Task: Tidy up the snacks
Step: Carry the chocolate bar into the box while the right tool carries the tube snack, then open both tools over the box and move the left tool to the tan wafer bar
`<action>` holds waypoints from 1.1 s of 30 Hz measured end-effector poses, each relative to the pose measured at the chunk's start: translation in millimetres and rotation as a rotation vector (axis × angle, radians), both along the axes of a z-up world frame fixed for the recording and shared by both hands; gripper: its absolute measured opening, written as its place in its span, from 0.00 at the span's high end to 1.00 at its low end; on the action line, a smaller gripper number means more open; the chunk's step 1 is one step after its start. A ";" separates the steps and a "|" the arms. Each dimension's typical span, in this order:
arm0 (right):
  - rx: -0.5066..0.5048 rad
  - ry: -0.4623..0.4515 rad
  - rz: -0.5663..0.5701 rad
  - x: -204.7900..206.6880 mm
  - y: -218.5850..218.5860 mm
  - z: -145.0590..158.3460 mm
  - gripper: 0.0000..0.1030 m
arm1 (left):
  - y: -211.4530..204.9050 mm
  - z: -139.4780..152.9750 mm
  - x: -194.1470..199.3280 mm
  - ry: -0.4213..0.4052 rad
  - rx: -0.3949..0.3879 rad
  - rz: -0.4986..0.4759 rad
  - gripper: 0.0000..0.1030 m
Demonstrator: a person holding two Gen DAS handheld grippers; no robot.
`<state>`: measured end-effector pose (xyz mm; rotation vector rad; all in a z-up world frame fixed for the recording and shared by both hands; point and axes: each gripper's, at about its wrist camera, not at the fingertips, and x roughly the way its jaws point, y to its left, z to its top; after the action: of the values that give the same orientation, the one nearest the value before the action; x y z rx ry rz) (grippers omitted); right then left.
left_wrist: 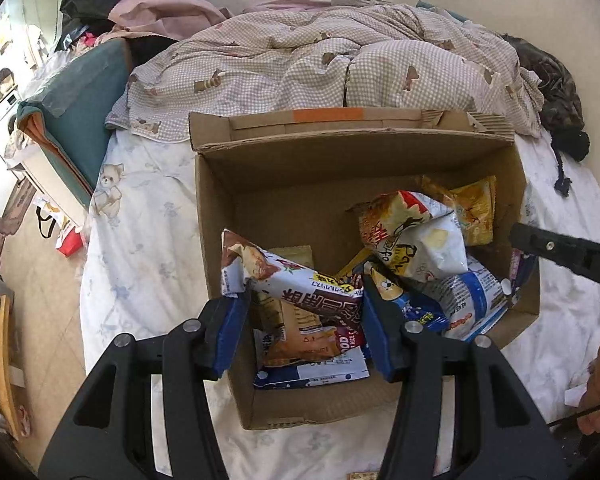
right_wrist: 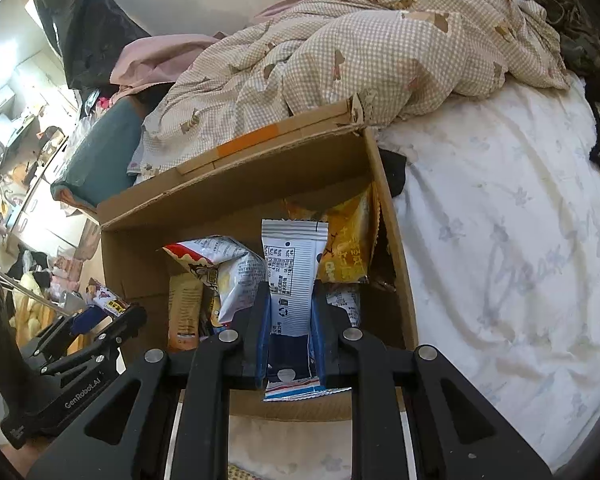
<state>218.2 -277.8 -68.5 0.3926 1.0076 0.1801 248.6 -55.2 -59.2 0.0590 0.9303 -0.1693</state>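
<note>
Snacks: left tool [left_wrist: 304, 312] grips brown packet [left_wrist: 300, 292] | right tool [right_wrist: 292, 320] tilted down, clamps white packet [right_wrist: 292, 268]

A: Box [left_wrist: 340, 152] material?
B: Matt brown corrugated cardboard, torn rough at the far rim.
A: Packets [left_wrist: 416, 240]?
B: Glossy crinkled plastic film. Quilt [left_wrist: 320, 68]: soft checked cloth.
</note>
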 end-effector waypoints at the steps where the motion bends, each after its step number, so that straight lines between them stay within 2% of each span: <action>1: 0.010 0.008 -0.003 0.4 -0.4 -1.6 0.81 | -0.5 0.8 -0.6 -0.005 -0.002 0.000 0.51; 5: 0.059 -0.002 -0.023 -1.8 -2.7 -2.4 0.78 | -3.9 4.8 -3.0 -0.029 0.025 -0.010 0.51; 6: 0.066 -0.013 -0.025 -3.2 -2.6 -0.2 0.78 | -5.0 5.8 -3.8 -0.035 0.035 -0.010 0.48; 8: 0.070 -0.022 -0.021 -4.0 -2.1 2.7 0.78 | -5.4 7.8 -5.1 -0.041 0.034 -0.010 0.35; 10: 0.065 -0.026 -0.028 -4.2 -2.3 4.3 0.74 | -3.8 10.4 -7.2 -0.046 0.022 -0.003 0.14; 11: 0.065 -0.024 -0.032 -4.1 -2.7 4.2 0.61 | -2.4 11.9 -8.3 -0.050 0.005 -0.004 0.13; 12: 0.070 -0.024 -0.042 -4.4 -3.9 3.9 0.36 | -1.2 13.5 -9.5 -0.054 -0.017 -0.007 0.12; 14: 0.070 -0.053 -0.076 -7.3 -7.2 6.2 0.18 | -1.0 14.5 -9.4 -0.045 -0.032 -0.010 0.12; 22: 0.069 -0.041 -0.070 -5.0 -8.1 4.7 0.18 | 6.6 15.7 -10.0 -0.041 -0.064 0.023 0.12; 25: 0.059 -0.040 -0.064 -5.5 -5.6 5.1 0.18 | 11.4 19.5 -15.2 -0.075 -0.115 0.032 0.12; 28: 0.077 -0.035 -0.065 -7.0 -2.2 5.5 0.18 | 10.6 23.0 -20.8 -0.102 -0.093 0.040 0.12; 33: 0.078 -0.044 -0.069 -17.3 3.4 10.9 0.18 | 10.7 28.3 -29.0 -0.090 -0.073 0.036 0.12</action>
<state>200.9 -274.4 -57.6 0.4917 0.9448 0.1658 219.5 -44.5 -30.9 -0.0179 0.8339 -0.1655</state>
